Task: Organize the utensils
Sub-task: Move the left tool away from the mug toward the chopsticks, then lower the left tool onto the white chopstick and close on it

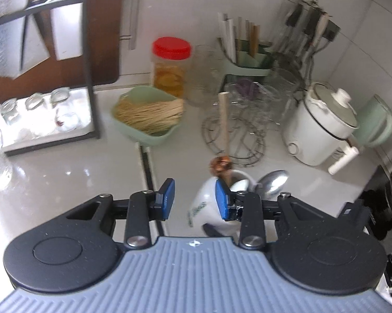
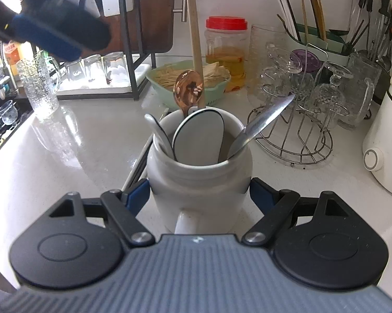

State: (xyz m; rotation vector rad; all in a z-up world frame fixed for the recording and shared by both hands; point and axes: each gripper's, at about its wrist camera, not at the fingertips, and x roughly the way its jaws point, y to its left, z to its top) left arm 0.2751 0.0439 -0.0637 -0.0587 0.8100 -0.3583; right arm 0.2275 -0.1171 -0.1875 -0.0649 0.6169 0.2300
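Observation:
In the right wrist view a white ceramic mug (image 2: pixel 198 177) stands on the pale counter, and my right gripper (image 2: pixel 199 195) is shut on its sides. Inside the mug are a copper spoon (image 2: pixel 188 88), a wooden handle (image 2: pixel 194 31), a white spoon with a black rim (image 2: pixel 199 138), a small white spoon (image 2: pixel 158 130) and a steel knife (image 2: pixel 266 122). My left gripper (image 1: pixel 195 199) hovers open above and left of the mug (image 1: pixel 203 208), with nothing between its pads. One of its blue fingers (image 2: pixel 47 36) shows blurred at the upper left.
Behind the mug are a green basket of noodles (image 2: pixel 169 78), a red-lidded jar (image 2: pixel 226 49) and a wire rack of glasses (image 2: pixel 295 135). A white cooker (image 2: pixel 386 143) stands right. A glass pitcher (image 2: pixel 40 88) stands left. Chopsticks (image 2: pixel 138 161) lie beside the mug.

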